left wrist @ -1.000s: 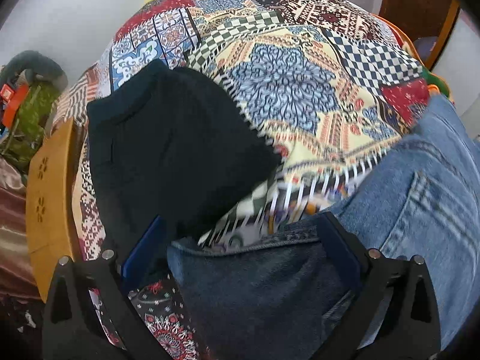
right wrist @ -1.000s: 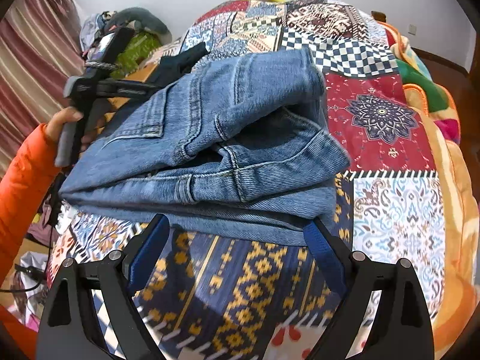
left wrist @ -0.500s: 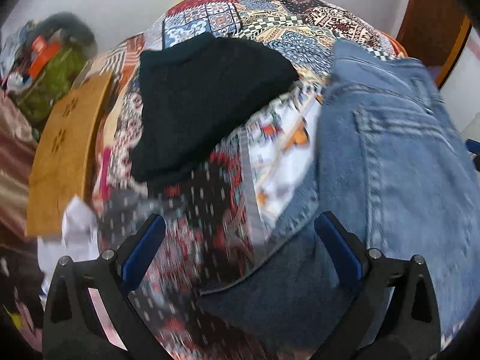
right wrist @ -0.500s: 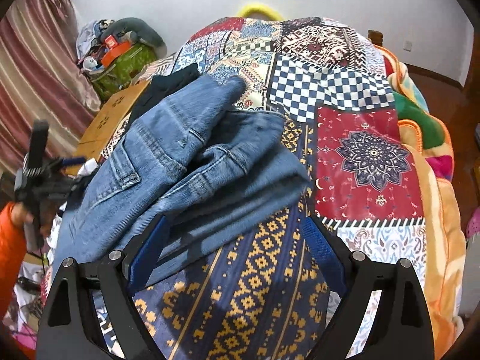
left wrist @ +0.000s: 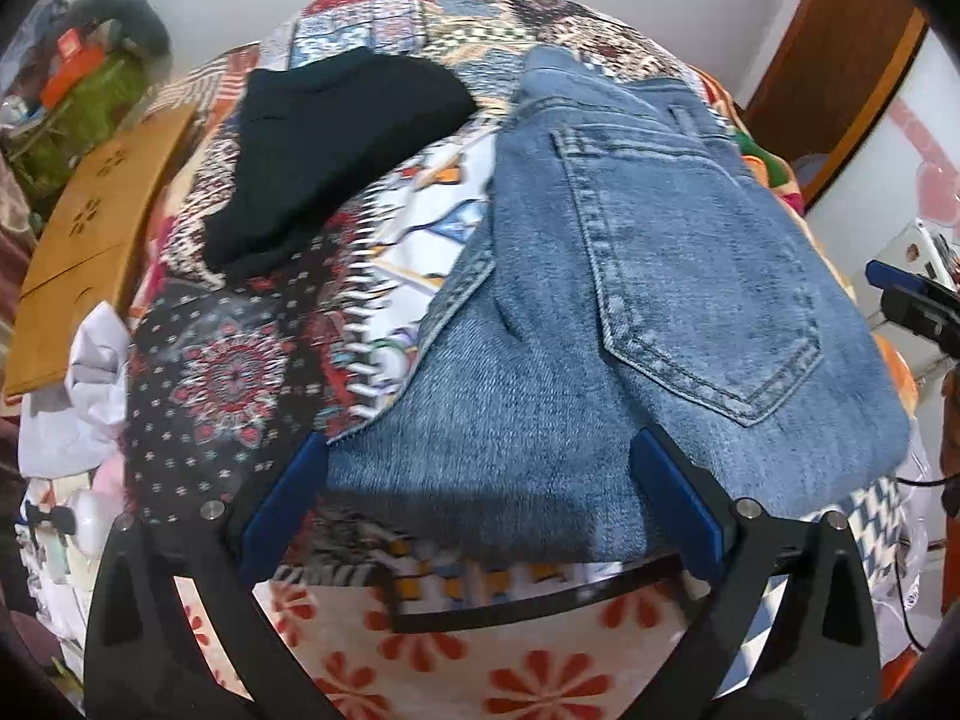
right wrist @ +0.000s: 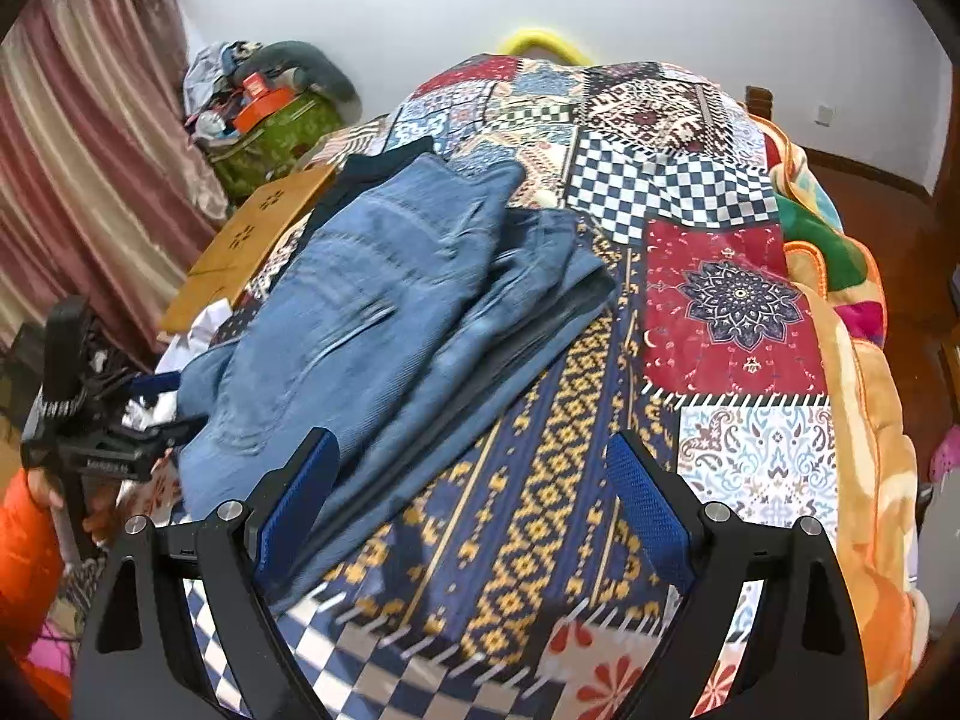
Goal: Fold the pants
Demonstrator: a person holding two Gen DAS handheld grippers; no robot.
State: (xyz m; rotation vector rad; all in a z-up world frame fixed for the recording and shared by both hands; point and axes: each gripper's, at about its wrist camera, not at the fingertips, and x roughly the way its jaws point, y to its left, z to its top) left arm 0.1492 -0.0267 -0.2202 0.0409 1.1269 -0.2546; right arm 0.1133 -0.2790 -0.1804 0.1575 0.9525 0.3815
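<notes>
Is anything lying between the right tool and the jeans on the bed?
Nothing visible does. The right tool hangs open above bare patchwork bedspread, and the folded jeans start right beside its left finger. The black garment lies beyond them.

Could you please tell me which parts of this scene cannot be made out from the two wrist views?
- Jeans: how many layers lie under the top fold, both views; the denim covers them.
- Black garment: its type, left wrist view; folded and blurred. In the right wrist view the jeans hide most of it.
- Green bag: its contents, right wrist view; too small and jumbled.
</notes>
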